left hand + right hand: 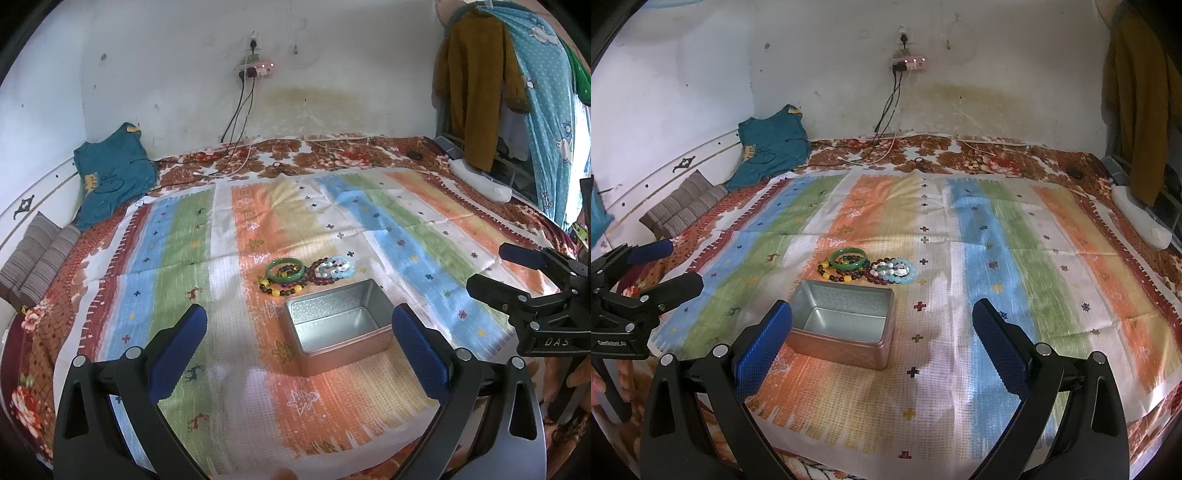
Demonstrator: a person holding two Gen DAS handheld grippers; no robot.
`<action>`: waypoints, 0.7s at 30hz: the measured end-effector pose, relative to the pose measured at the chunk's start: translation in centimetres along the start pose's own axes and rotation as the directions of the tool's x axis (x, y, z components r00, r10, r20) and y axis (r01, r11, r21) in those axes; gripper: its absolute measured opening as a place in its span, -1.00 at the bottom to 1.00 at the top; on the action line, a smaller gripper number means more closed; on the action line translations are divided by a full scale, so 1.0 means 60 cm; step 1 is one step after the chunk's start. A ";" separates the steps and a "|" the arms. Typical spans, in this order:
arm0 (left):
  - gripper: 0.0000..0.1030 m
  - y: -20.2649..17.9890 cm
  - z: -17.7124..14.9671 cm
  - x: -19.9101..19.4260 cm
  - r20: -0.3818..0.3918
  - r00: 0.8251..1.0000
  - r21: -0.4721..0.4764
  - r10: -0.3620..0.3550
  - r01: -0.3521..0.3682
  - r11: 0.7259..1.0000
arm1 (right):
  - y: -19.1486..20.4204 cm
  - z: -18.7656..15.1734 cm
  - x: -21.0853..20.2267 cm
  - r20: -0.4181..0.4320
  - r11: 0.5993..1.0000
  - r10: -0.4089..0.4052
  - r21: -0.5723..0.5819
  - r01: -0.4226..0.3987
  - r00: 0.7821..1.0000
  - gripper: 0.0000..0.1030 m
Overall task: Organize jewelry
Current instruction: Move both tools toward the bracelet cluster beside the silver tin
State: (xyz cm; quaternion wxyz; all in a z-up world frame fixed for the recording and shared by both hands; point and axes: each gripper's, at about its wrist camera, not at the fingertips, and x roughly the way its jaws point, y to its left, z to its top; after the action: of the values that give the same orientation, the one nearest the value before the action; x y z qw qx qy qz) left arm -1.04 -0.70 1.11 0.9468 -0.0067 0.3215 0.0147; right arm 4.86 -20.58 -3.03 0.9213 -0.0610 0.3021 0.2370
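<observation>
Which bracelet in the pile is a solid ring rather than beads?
The green bangle, at the left of the pile beyond the tin. It is one smooth hoop lying on top of the dark and yellow beaded bracelets; all the others are strung beads.

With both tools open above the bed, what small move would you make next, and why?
Probably ease the right tool forward over the empty tin toward the green bangle, since it lies on top of the bracelet pile, and nothing is held.

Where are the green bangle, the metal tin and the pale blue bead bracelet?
green bangle [274, 272], left wrist view, on its near-left rim
metal tin [364, 345], left wrist view, on its near wall
pale blue bead bracelet [911, 274], right wrist view, on its right-hand beads
</observation>
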 end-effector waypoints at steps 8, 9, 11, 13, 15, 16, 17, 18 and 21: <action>0.90 0.008 -0.007 0.007 -0.005 1.000 -0.022 0.029 -0.029 0.999 | -0.001 0.001 0.005 -0.012 1.000 -0.009 0.004 0.009 1.000 0.92; 0.90 0.007 -0.008 0.008 -0.009 0.999 -0.023 0.031 -0.031 0.999 | -0.001 0.000 0.005 -0.013 1.000 -0.010 0.004 0.010 1.000 0.92; 0.90 0.004 -0.011 0.010 -0.014 0.999 -0.023 0.034 -0.035 0.999 | -0.001 0.001 0.007 -0.017 1.000 -0.012 0.004 0.012 1.000 0.92; 0.90 0.021 -0.006 0.011 -0.013 0.999 -0.029 0.034 -0.035 0.999 | -0.001 0.002 0.007 -0.018 1.000 -0.011 0.004 0.011 1.000 0.92; 0.90 0.025 -0.004 0.008 -0.003 1.000 -0.046 0.031 -0.031 0.998 | -0.001 0.002 0.006 -0.015 1.000 -0.011 0.004 0.011 1.000 0.92; 0.90 0.027 -0.004 0.007 0.000 1.000 -0.053 0.027 -0.027 0.998 | -0.001 0.003 0.005 -0.010 1.000 -0.009 0.006 0.009 1.000 0.92; 0.90 0.027 -0.005 0.007 -0.001 1.000 -0.057 0.026 -0.026 0.998 | -0.002 0.002 0.005 -0.009 1.000 -0.009 0.007 0.009 1.000 0.92; 0.90 0.027 -0.005 0.008 -0.001 1.000 -0.058 0.031 -0.031 0.998 | -0.003 0.003 0.006 -0.012 1.000 -0.008 0.011 0.008 1.000 0.92; 0.90 0.030 0.001 0.011 -0.014 0.999 -0.054 0.037 -0.038 0.998 | -0.004 0.003 0.014 -0.029 1.000 -0.006 0.018 0.007 1.000 0.92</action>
State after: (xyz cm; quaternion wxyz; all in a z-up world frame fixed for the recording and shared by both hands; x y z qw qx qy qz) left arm -0.54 1.10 0.76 0.9437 -0.0264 0.3272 0.0412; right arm 5.64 -20.43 -3.39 0.9181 -0.0571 0.3174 0.2304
